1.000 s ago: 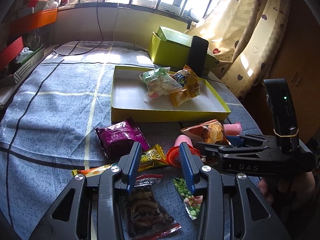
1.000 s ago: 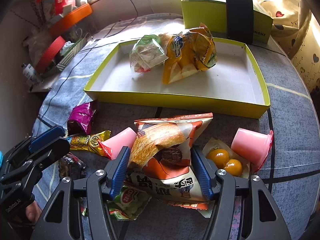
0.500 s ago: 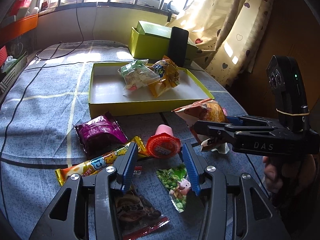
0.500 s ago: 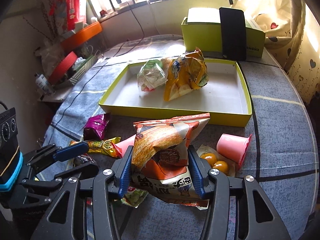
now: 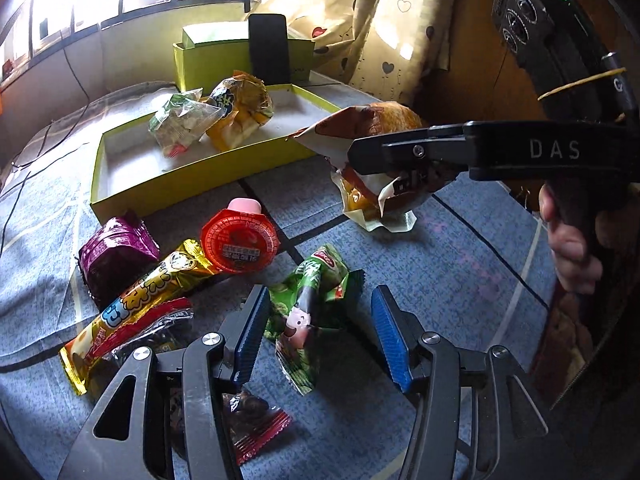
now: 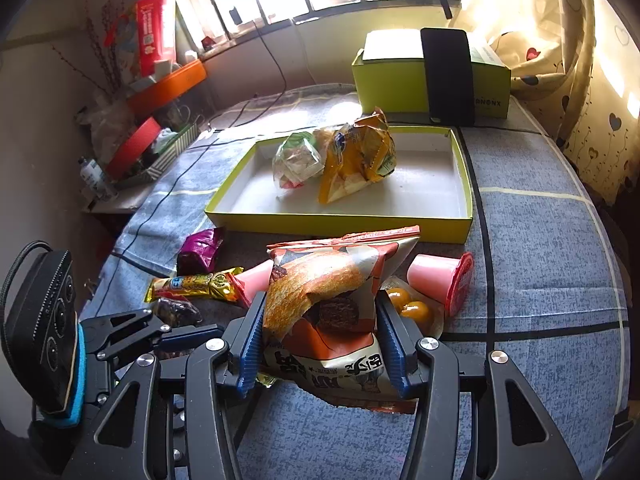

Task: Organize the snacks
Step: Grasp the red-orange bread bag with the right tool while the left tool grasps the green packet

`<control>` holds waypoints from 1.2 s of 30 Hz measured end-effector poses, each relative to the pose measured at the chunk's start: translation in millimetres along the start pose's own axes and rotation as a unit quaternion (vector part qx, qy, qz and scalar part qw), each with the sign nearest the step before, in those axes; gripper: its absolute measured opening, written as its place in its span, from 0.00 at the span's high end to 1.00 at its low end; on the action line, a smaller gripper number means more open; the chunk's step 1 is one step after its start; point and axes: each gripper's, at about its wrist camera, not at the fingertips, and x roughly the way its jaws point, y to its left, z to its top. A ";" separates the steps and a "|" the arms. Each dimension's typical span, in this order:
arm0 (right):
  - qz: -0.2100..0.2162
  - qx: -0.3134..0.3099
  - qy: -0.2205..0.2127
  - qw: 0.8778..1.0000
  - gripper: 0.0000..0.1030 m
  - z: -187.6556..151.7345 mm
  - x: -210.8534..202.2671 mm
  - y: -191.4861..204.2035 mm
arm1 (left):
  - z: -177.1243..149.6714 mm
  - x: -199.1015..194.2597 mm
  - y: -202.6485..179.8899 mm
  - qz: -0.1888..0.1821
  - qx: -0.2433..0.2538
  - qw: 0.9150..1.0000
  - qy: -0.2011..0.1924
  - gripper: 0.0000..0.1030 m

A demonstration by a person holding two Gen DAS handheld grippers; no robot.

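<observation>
Two grippers work over a blue checked desk (image 6: pixel 540 240) strewn with snacks. The right gripper (image 6: pixel 320 344) pinches an orange bread bag (image 6: pixel 324 296) between its blue pads, lifted clear of the desk just in front of a yellow tray (image 6: pixel 340 224). That tray holds a green packet (image 6: pixel 298 158) and a yellow bag (image 6: pixel 360 156). The left gripper (image 5: pixel 316 340) is opening, its jaws spread either side of a green pea packet (image 5: pixel 308 312) lying flat, not touching it. Beside it lie a red-lidded jelly cup (image 5: pixel 239 244), a purple packet (image 5: pixel 114 254) and a gold bar (image 5: pixel 140 300).
</observation>
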 end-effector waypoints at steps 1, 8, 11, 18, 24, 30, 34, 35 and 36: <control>0.000 0.001 0.000 1.000 0.51 -0.9 -0.3 -0.9 | 0.4 2.9 -1.4 0.009 0.003 1.000 0.003 0.48; 0.001 0.009 -0.002 1.000 0.51 -4.1 -2.6 -9.1 | -0.7 13.6 -12.7 0.054 0.023 0.998 0.005 0.48; 0.002 0.012 -0.002 1.000 0.51 -5.4 -2.6 -12.2 | -3.9 20.5 -15.6 0.068 0.031 0.997 0.016 0.48; 0.003 0.019 -0.005 1.000 0.51 -7.0 -3.7 -17.3 | -2.2 18.5 -14.0 0.061 0.013 0.998 0.008 0.61; 0.001 0.025 -0.010 1.000 0.51 -7.9 -7.9 -23.4 | -0.6 12.7 -12.2 0.046 -0.009 0.999 -0.008 0.62; 0.000 0.029 -0.016 0.999 0.51 -8.3 -12.0 -26.9 | 4.5 3.3 -7.7 0.025 -0.042 0.998 -0.028 0.63; 0.002 0.029 -0.018 0.999 0.51 -8.6 -12.2 -27.6 | 8.1 -3.0 -5.3 0.023 -0.060 0.997 -0.038 0.63; 0.003 0.029 -0.018 0.999 0.51 -8.4 -12.1 -27.6 | 9.1 -4.3 -4.2 0.021 -0.066 0.997 -0.040 0.63; 0.003 0.029 -0.018 0.999 0.51 -8.3 -11.8 -27.5 | 9.8 -5.7 -3.1 0.019 -0.072 0.996 -0.041 0.63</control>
